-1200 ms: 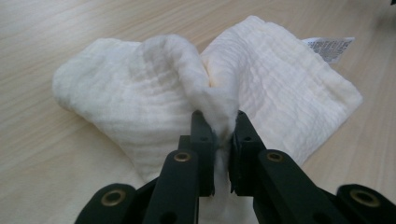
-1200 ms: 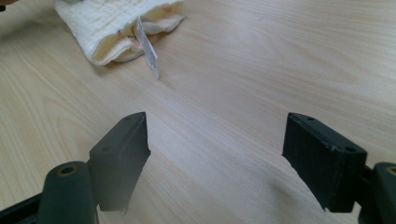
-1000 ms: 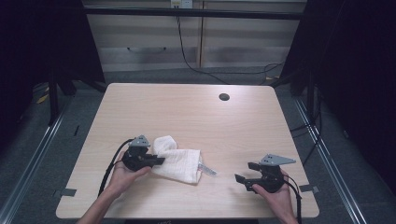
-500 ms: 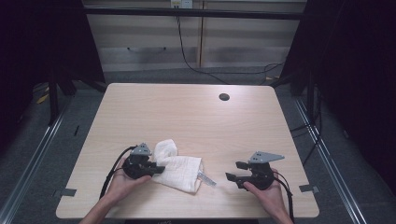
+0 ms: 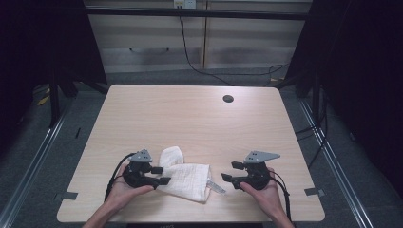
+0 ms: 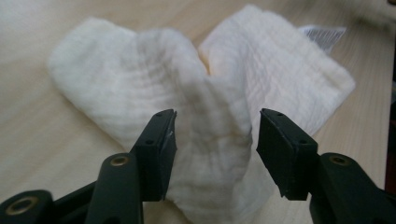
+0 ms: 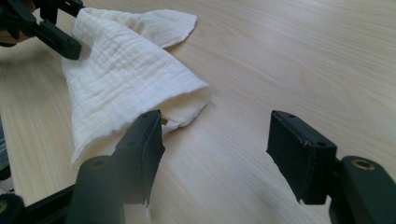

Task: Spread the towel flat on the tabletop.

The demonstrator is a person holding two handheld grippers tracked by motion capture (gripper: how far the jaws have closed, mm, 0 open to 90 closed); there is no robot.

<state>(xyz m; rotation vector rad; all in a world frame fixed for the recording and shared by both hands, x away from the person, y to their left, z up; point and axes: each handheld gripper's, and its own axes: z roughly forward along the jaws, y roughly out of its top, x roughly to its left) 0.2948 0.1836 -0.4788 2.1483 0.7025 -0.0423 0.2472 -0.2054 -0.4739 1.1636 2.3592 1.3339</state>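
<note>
A white folded cloth point(image 5: 187, 179) lies on the wooden table point(image 5: 190, 114) near its front edge, with a small label point(image 5: 216, 186) at its right end. My left gripper point(image 5: 162, 175) is at the cloth's left end. Its jaws have just been opening; a raised fold of the cloth point(image 6: 210, 93) stands between them, and the left gripper point(image 6: 215, 135) no longer presses it. My right gripper point(image 5: 229, 171) is just right of the cloth, its jaws slightly narrowed but open. Nothing lies between the right gripper's point(image 7: 217, 135) jaws; the cloth point(image 7: 126, 79) ends beside one of them.
A round dark cable hole point(image 5: 228, 99) sits in the table's far right part. Bare wood stretches behind the cloth and to both sides. Beyond the table's far edge are a cabinet front point(image 5: 199, 47) and a hanging cable point(image 5: 190, 57).
The left gripper's jaws have spread and released the cloth's fold. The right hand has moved left, closer to the cloth's right end. The cloth lies slightly nearer the front edge.
</note>
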